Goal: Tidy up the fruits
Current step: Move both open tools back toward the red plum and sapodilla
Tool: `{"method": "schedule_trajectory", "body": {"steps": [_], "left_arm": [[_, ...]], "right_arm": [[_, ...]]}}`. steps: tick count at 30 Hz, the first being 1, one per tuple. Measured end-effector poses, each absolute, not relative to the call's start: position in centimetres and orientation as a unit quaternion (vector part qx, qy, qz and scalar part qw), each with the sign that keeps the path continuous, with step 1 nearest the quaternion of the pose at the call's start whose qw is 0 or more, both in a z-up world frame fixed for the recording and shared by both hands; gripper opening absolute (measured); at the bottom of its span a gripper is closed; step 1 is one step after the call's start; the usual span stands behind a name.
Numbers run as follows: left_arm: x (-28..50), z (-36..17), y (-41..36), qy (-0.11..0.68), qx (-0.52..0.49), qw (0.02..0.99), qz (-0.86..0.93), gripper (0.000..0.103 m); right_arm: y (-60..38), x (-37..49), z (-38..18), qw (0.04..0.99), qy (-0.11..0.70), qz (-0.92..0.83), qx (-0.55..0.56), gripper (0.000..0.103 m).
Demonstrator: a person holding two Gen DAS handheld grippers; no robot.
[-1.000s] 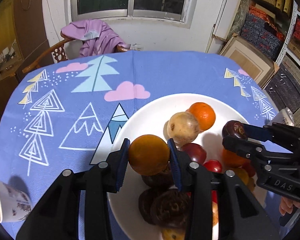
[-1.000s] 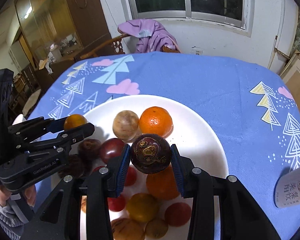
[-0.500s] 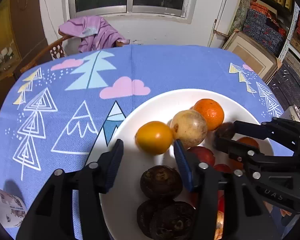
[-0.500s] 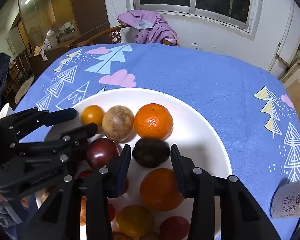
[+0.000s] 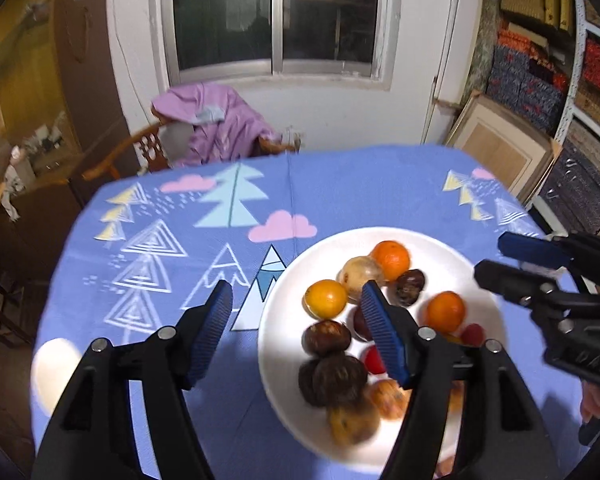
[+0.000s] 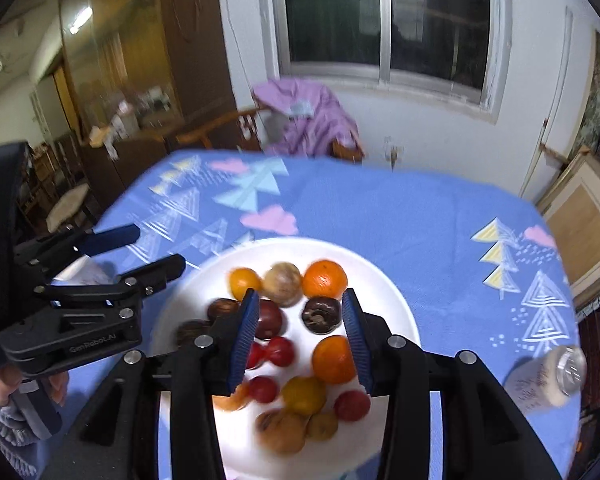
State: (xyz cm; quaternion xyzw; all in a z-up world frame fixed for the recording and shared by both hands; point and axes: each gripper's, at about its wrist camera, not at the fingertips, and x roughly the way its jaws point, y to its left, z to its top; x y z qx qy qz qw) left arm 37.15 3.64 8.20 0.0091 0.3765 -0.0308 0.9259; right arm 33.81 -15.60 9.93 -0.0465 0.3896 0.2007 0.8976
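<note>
A white plate (image 5: 480, 280) (image 6: 388, 300) on the blue tablecloth (image 5: 340, 184) holds several fruits. A yellow-orange fruit (image 5: 326, 298) (image 6: 244, 282), a tan round fruit (image 5: 360, 276), an orange (image 5: 390, 255) and a dark mangosteen (image 5: 410, 287) (image 6: 321, 314) lie at its far side. My left gripper (image 5: 296, 296) (image 6: 158, 249) hangs above the plate's left edge, jaws opening, nothing between them. My right gripper (image 6: 300, 302) (image 5: 494, 256) hovers over the plate, jaws opening. The mangosteen lies below its gap, untouched.
A white bottle (image 6: 548, 380) lies on the cloth right of the plate, and a white cup (image 5: 56, 364) stands at the near left. A wooden chair with a purple garment (image 5: 216, 128) stands behind the table. Framed boards (image 5: 500, 152) lean at the right.
The left gripper let go of the yellow-orange fruit and the right let go of the mangosteen; both fruits now lie on the plate. Both grippers opened and rose away from it.
</note>
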Motion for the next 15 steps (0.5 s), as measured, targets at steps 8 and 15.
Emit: {"method": "schedule_trajectory", "body": {"steps": [8, 15], "left_arm": [[25.7, 13.8, 2.1, 0.299, 0.043, 0.953, -0.021, 0.082], [15.9, 13.0, -0.3, 0.265, 0.051, 0.963, -0.028, 0.096]], "right_arm": [[-18.4, 22.7, 16.4, 0.923, 0.306, 0.232, -0.025, 0.061], [-21.1, 12.4, 16.7, 0.939, 0.25, 0.237, -0.013, 0.082]]}}
